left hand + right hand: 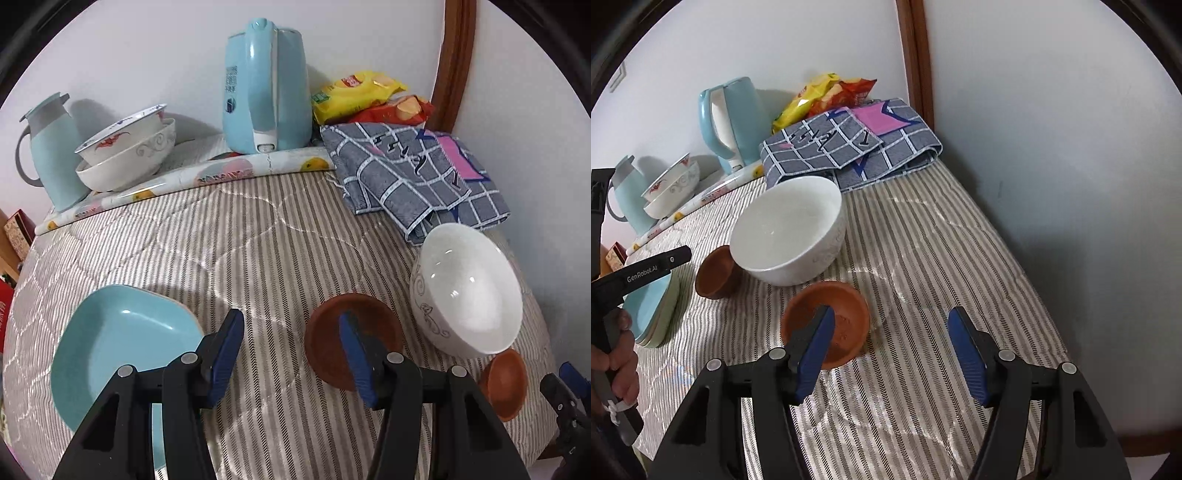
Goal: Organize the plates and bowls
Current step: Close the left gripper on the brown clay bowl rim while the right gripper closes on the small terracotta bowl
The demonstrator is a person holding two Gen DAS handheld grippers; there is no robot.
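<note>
Both grippers empty, jaws apart: left gripper (291, 354) over cloth between blue plate (122, 347) and saucer (332, 336); right gripper (890, 354) beside second saucer (827, 321), likely approaching. White bowl (790, 229) stands between saucers.

A large white bowl (790, 229) with a grey scroll pattern on its outer wall stands upright and empty on the striped cloth, just in front of a folded checked cloth. Two small brown clay dishes sit near it: one dish (825, 325) in front of it, the other dish (718, 273) just beside its left wall. Both are upright and empty. To the left, a light blue plate (122, 343) with rounded corners lies on at least one more plate of the same shape, stacked. At the back by the wall, a bowl with red motifs (122, 133) rests tilted inside a white bowl with grey scrolls (129, 166).
</note>
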